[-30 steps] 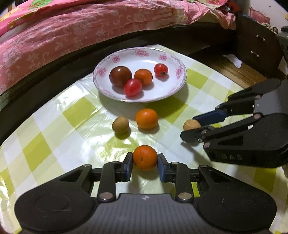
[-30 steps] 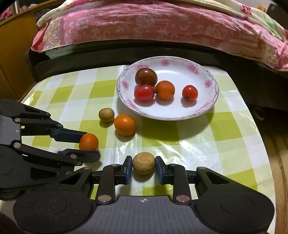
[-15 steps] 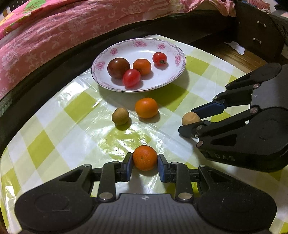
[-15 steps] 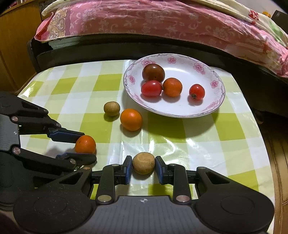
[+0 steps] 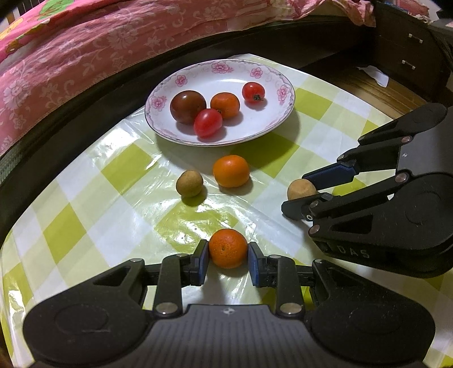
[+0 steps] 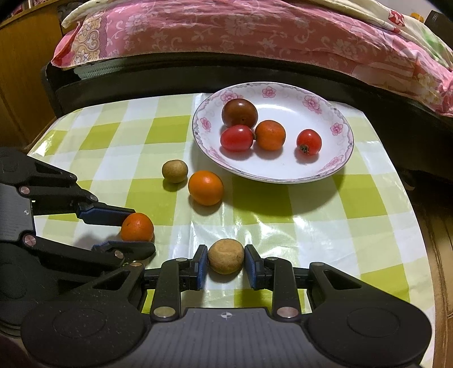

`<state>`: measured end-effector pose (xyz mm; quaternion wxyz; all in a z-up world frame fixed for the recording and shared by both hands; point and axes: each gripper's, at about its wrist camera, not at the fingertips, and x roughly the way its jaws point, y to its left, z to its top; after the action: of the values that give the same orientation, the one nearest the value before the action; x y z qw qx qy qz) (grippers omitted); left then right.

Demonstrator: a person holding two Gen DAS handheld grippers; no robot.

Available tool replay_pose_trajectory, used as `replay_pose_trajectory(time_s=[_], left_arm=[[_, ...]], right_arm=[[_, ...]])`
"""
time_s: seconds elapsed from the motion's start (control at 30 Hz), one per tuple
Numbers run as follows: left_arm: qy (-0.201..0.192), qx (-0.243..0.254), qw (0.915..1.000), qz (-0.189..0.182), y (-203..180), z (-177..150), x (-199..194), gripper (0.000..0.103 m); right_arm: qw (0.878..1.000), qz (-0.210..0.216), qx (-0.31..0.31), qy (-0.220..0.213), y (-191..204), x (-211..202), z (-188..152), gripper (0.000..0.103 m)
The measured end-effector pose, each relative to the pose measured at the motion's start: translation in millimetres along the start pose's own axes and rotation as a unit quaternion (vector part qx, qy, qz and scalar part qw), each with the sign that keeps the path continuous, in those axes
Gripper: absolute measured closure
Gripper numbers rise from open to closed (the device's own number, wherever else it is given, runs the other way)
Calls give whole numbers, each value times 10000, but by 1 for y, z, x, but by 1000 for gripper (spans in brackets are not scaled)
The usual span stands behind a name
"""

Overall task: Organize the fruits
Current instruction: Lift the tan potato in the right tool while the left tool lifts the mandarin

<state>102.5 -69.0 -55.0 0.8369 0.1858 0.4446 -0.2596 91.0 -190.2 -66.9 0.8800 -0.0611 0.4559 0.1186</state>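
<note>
My left gripper (image 5: 228, 261) is shut on a small orange (image 5: 228, 248), which also shows in the right wrist view (image 6: 137, 227). My right gripper (image 6: 226, 265) is shut on a brown longan (image 6: 225, 256), seen from the left wrist view too (image 5: 300, 189). Both are held just above the checked tablecloth. A flowered white plate (image 5: 271, 119) at the far side holds a dark tomato (image 5: 187, 106), two red tomatoes and an orange (image 5: 225, 105). Another orange (image 5: 231, 171) and a second longan (image 5: 189, 183) lie on the cloth in front of the plate.
The table carries a green-and-white checked plastic cloth (image 6: 136, 136). A bed with a pink quilt (image 6: 226, 25) runs along the far edge. A dark drawer cabinet (image 5: 407, 48) stands at the far right. The table's right edge drops to a wooden floor (image 6: 436, 254).
Both grippers have lifted slightly and drawn back from the plate while keeping their fruits. The fruits on the plate and on the cloth have not moved.
</note>
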Motion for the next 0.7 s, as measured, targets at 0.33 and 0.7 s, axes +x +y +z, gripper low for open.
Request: replay_pose_trajectory(time_s=[0.33, 0.7], left_arm=[[-65, 44, 10000, -6, -6, 7, -1, 66], [-155, 68, 9999, -5, -9, 11, -6, 66]], right_arm=[[9999, -35, 100, -35, -2, -5, 1, 79], [9998, -50, 126, -177, -2, -13, 5, 79]])
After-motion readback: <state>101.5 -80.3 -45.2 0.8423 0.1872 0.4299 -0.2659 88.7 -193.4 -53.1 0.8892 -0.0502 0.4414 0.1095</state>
